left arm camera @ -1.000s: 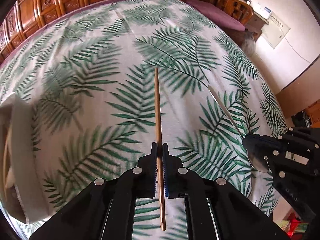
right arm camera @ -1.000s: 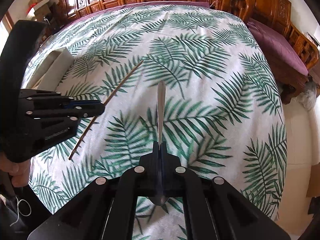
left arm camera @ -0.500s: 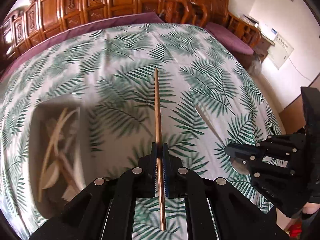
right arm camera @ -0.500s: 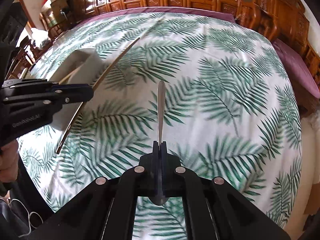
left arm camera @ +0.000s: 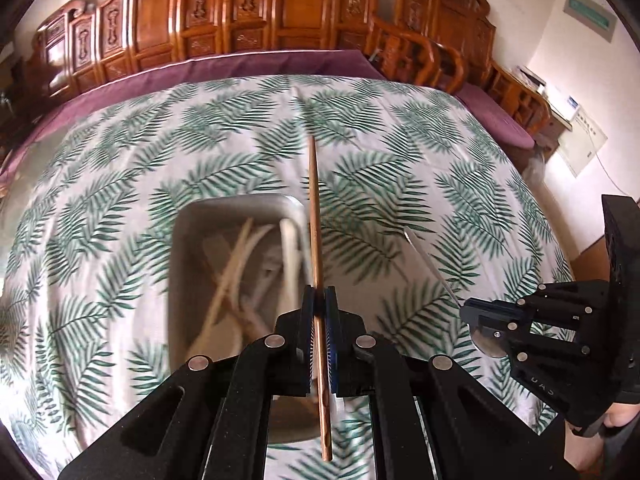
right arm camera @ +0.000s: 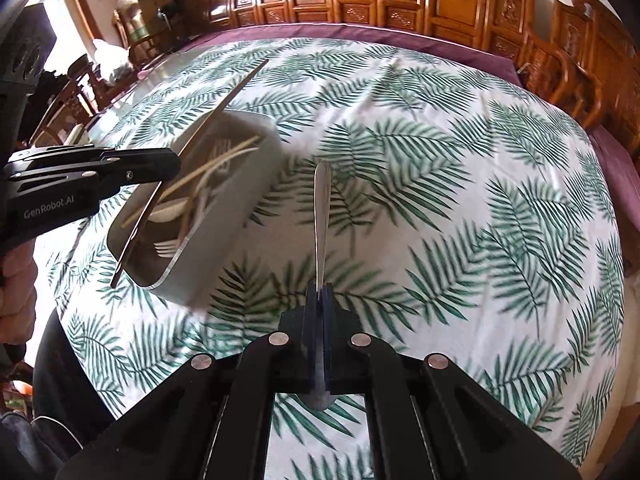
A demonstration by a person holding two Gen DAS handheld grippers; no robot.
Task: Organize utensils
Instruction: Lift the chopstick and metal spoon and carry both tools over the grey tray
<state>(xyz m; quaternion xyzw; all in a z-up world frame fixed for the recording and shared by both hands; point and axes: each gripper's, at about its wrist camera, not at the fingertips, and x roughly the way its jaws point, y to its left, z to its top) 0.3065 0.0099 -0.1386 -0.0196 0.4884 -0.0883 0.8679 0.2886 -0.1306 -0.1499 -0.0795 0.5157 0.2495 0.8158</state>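
Note:
My left gripper point(left arm camera: 319, 296) is shut on a brown wooden chopstick point(left arm camera: 315, 208) that sticks out ahead and behind the pads. It hangs over the right side of a grey box point(left arm camera: 178, 264) on the leaf-print tablecloth. The box holds several pale chopsticks, forks and spoons point(left arm camera: 240, 264). My right gripper point(right arm camera: 319, 290) is shut on a metal spoon point(right arm camera: 322, 200), handle pointing forward, bowl under the jaws. It hovers over bare cloth to the right of the box point(right arm camera: 216, 256). In the right wrist view the left gripper point(right arm camera: 174, 164) carries the chopstick point(right arm camera: 224, 108) above the box. In the left wrist view the right gripper point(left arm camera: 466, 312) appears with the spoon point(left arm camera: 432, 268).
Carved wooden chairs point(left arm camera: 424, 52) and a bench with purple cushions point(right arm camera: 612, 160) ring the round table. The table edge point(right arm camera: 360, 34) curves along the far side. A person's hand point(right arm camera: 16, 280) holds the left gripper's handle.
Both grippers have travelled left across the table and risen a little, each keeping its utensil. The grey box has come from the left edge to under the left gripper.

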